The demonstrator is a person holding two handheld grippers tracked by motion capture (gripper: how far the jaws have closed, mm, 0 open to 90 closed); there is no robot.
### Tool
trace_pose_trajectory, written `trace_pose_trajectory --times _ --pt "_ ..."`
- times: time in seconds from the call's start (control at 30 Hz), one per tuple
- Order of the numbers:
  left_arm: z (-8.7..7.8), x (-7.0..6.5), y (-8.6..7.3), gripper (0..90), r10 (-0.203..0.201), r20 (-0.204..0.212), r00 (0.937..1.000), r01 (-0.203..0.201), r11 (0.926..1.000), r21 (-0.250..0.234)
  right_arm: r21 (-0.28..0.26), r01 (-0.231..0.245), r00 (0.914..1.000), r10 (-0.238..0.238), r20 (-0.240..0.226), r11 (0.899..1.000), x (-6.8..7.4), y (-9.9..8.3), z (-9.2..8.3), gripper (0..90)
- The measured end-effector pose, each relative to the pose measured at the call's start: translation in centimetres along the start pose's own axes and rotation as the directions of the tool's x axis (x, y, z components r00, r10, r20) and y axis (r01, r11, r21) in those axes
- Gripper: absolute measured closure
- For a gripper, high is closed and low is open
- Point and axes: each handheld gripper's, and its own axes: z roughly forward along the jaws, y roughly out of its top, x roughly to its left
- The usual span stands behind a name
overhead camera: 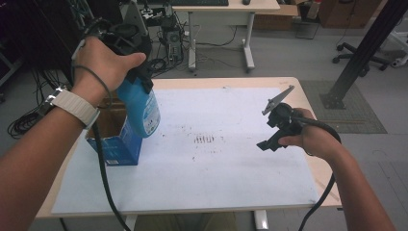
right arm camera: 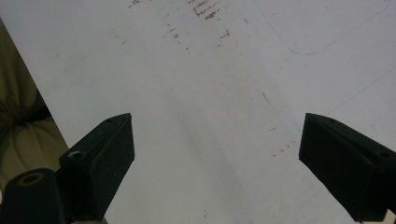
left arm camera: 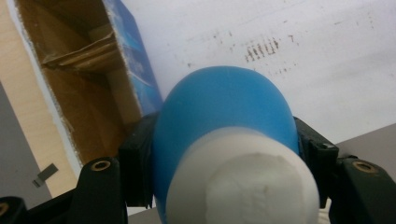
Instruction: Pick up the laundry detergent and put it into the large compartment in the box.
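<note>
The left gripper (overhead camera: 137,79) is clamped on a blue plastic bottle with a white cap end (overhead camera: 142,108), its black jaws pressing on either side of the bottle's rounded blue body, as the left gripper view (left arm camera: 224,140) shows up close. In the high view the bottle hangs tilted in the air, its lower end just above the right edge of an open blue cardboard box (overhead camera: 115,142), which stands at the left side of the table with its brown inside bare. The box rests on a large white paper sheet (overhead camera: 231,178) that covers most of the light wooden table (overhead camera: 298,89); a patch of small dark smudges (overhead camera: 204,139) marks the sheet near its middle. The right gripper (overhead camera: 269,143) is held over the right part of the sheet, well apart from the bottle and the box, its jaws spread wide with nothing between them in the right gripper view (right arm camera: 215,154).
</note>
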Motion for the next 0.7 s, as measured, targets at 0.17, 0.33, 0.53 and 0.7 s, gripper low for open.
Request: trace_pose_trajectory --times 0.17,0.33,0.53,0.7 --pt "-0.3 0.7 0.0 37.3 -0.017 0.001 0.9999 0.017 0.9999 0.001 0.0 0.0 1.0 0.0 0.0 1.0 0.0 0.0 -0.1 10.7" --pt "-0.5 1.1 0.1 37.3 -0.03 -0.009 0.9995 0.03 0.9995 0.005 0.003 0.009 1.0 -0.009 0.002 1.0 -0.1 0.0 0.0 10.7" --pt "-1.1 1.9 0.2 37.3 -0.059 0.002 0.9983 0.059 0.9983 -0.003 0.003 0.007 1.0 -0.007 -0.001 1.0 -0.1 0.1 0.1 10.7" --pt "-1.3 2.6 0.2 37.3 -0.08 -0.011 0.9968 0.08 0.9968 -0.005 0.004 0.008 1.0 -0.008 -0.003 1.0 -0.1 0.1 0.1 10.7"
